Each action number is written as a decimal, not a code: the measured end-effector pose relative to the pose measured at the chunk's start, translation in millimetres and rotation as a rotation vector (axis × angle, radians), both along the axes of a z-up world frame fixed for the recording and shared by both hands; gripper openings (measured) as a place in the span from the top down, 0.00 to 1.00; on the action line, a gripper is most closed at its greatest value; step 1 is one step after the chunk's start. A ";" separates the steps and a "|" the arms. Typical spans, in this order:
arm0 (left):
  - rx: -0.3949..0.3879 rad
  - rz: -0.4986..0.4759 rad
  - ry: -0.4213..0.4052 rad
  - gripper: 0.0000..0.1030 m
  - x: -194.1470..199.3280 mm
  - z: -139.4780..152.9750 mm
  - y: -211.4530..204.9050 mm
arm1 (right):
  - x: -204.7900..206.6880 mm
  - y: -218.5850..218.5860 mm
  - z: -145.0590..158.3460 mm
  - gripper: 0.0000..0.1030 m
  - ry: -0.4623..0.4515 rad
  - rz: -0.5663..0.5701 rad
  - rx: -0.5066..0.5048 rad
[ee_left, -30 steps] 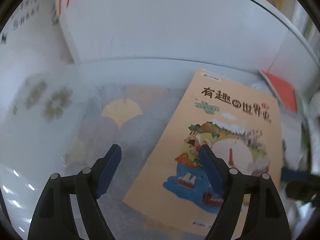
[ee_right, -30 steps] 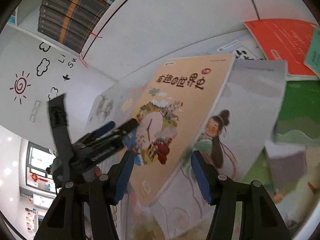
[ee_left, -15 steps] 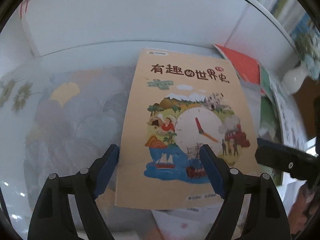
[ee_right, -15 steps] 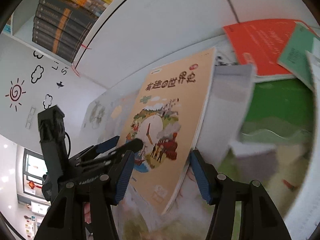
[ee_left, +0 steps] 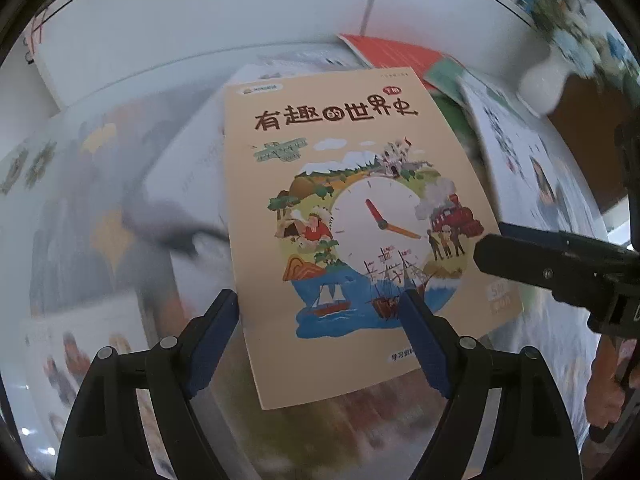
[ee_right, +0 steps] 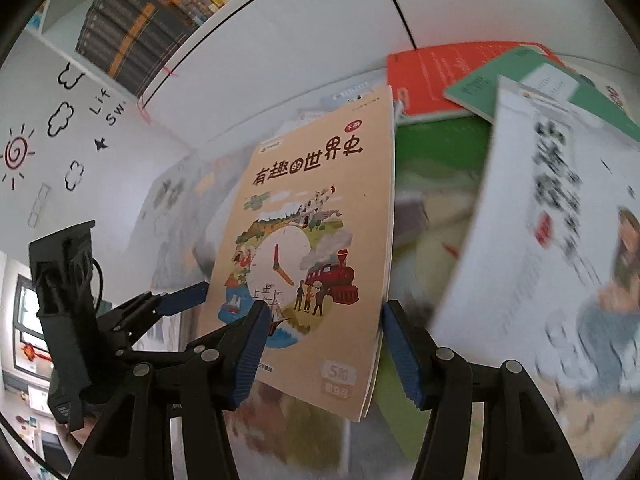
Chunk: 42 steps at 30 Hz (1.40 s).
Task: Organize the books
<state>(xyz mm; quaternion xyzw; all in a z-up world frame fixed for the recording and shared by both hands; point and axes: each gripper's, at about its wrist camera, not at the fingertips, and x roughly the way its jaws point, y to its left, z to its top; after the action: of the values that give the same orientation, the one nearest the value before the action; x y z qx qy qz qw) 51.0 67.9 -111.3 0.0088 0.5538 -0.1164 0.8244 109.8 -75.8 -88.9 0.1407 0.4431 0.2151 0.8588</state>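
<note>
Left wrist view is showing the left gripper pointing steeply down with its blue-padded jaws standing apart, the lower edge of a tan book with a clock and steam train on its cover lying between them; whether either pad is touching the cover cannot be told. This tan book is sitting on top of a spread of other books on a white surface, with an orange book behind it near the white back panel and a white book to its right. The right gripper is reaching in from the right edge, its tip over the tan book's lower right corner. Right wrist view is showing the right gripper with jaws parted, framing the tan book's bottom edge; the book's right side appears raised, pages visible along it, though a firm grip cannot be confirmed. The left gripper is sitting at the book's left side. A green book is overlapping the orange book, and dark spines are standing on a shelf above.
</note>
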 end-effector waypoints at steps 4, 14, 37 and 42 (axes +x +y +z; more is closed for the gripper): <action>0.024 -0.023 -0.029 0.24 -40.7 -1.6 -22.9 | -35.8 -10.2 -11.1 0.44 -0.002 0.012 -0.008; -0.032 -0.042 -0.053 0.24 -144.7 -9.8 -43.7 | -124.1 -33.0 -35.3 0.44 0.000 0.051 -0.046; -0.232 -0.015 -0.081 0.38 -157.0 -19.9 -4.6 | -138.4 -53.7 -70.6 0.46 0.042 0.266 0.130; -0.284 -0.027 -0.105 0.38 -146.5 -21.6 -1.1 | -124.7 -55.6 -71.6 0.47 0.043 0.301 0.182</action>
<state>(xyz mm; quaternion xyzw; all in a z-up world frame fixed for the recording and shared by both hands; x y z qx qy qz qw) -95.5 66.9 -133.0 -0.0945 0.4876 -0.2040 0.8436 -14.9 -131.4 -160.5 0.1543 0.4561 0.3775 0.7910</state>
